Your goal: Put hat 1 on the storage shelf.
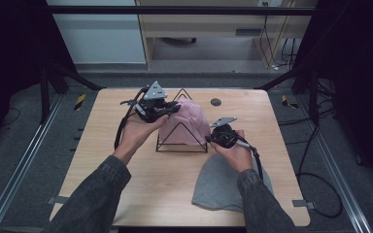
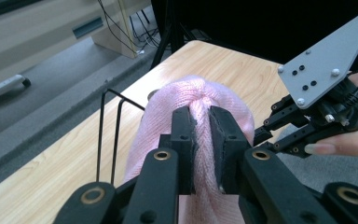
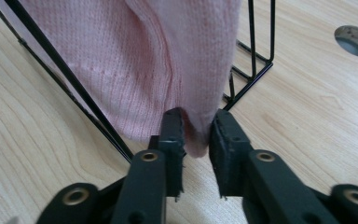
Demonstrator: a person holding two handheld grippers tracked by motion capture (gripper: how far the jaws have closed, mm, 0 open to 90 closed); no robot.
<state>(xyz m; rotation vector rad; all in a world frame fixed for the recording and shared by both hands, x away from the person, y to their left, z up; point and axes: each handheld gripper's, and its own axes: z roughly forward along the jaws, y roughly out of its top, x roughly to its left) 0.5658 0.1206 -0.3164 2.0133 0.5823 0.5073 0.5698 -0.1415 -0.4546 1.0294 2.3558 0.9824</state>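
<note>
Hats: 1 pink hat (image 1: 192,122) on 1 wire stand (image 1: 181,147), 1 grey hat (image 1: 221,187); left tool (image 2: 200,122) pinching pink hat, right tool (image 3: 196,135) loosened around hem.

No legible text, label, brand, number or sign on anything here.

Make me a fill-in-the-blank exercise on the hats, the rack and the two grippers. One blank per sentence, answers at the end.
1. The pink hat is draped over a black ____ rack.
2. The left gripper pinches a fold at the ____ of the pink hat.
3. The hat lying flat on the table under the person's right forearm is ____ in colour.
4. The lower edge of the pink hat hangs between the jaws of the ____ gripper.

Missing words: wire; top; grey; right
</note>
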